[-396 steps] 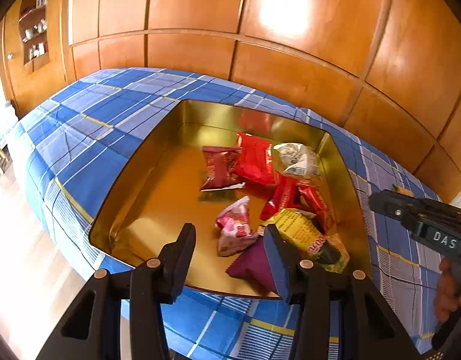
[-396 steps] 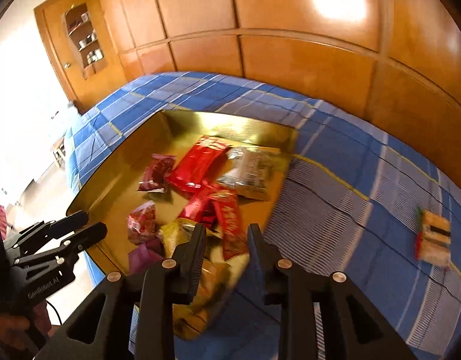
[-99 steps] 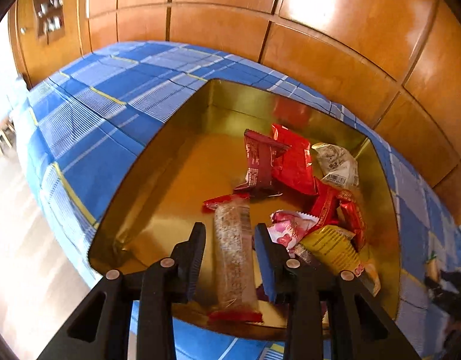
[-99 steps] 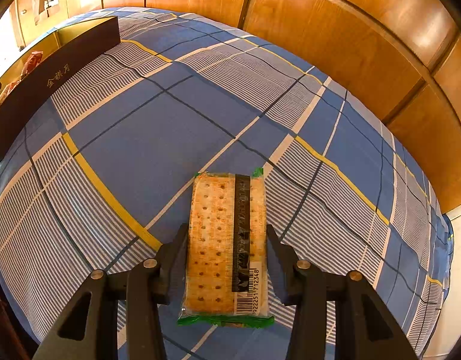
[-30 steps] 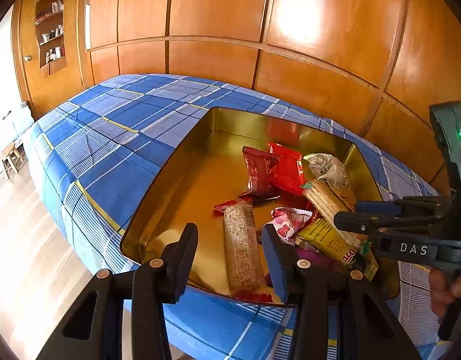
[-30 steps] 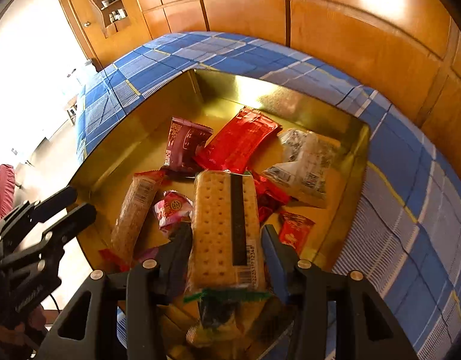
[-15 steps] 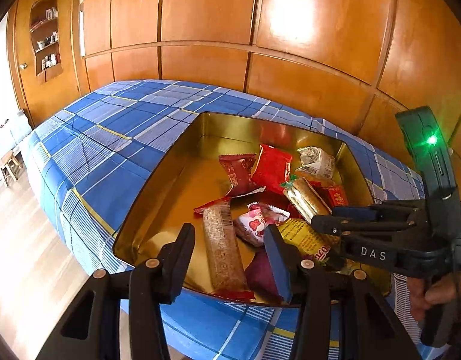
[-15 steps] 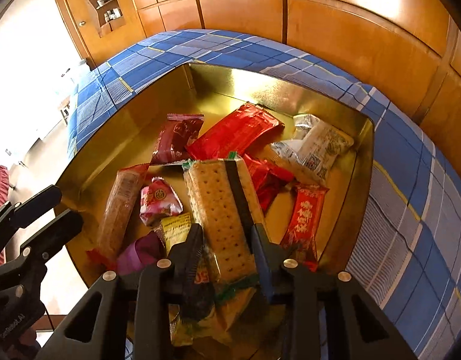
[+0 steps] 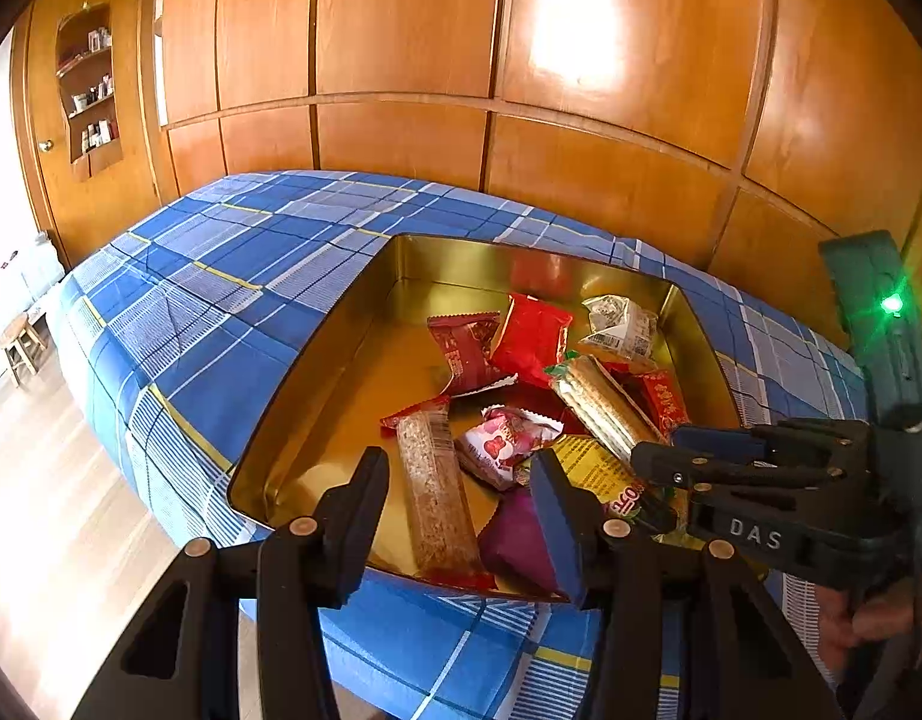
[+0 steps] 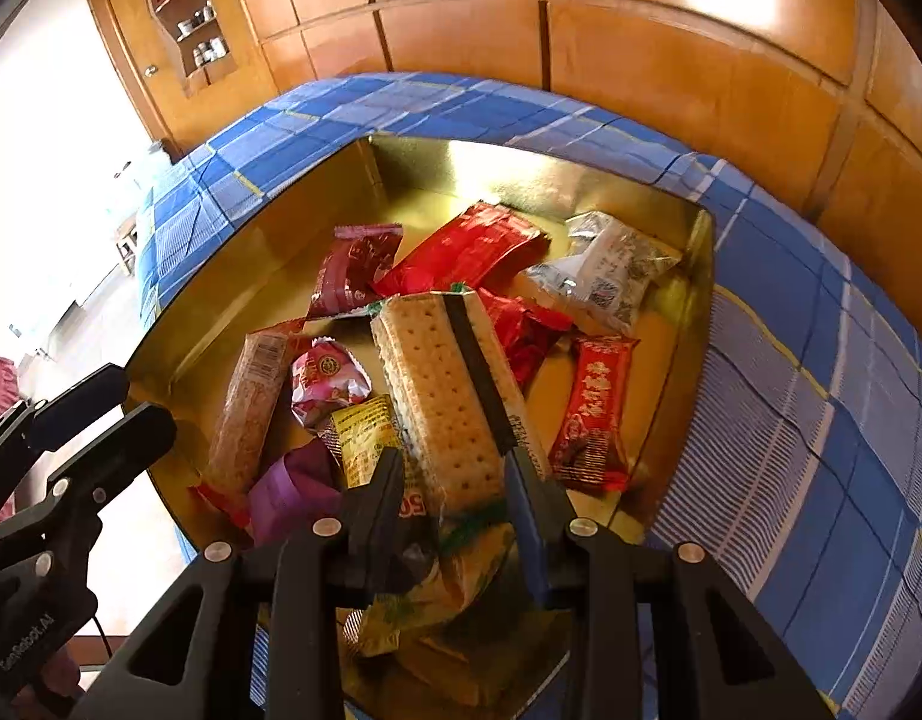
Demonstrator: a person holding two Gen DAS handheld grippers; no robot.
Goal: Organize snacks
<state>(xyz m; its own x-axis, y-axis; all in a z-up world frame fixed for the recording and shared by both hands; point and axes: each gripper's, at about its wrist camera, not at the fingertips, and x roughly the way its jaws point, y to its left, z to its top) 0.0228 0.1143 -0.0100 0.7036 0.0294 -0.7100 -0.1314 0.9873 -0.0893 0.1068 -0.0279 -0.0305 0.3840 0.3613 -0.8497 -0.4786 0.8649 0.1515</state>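
Cracker pack (image 10: 443, 396) lies in gold tin (image 10: 703, 276); right hand-held gripper (image 10: 455, 480) open.

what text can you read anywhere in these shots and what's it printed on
"DAS": white letters on the black right gripper, seen from the left wrist.
"GenRobot.AI": small white letters on the black left gripper, only roughly legible.
Print on the snack wrappers in the gold metal tin, including the long clear-wrapped cracker pack with its barcode: too small or blurred to read.
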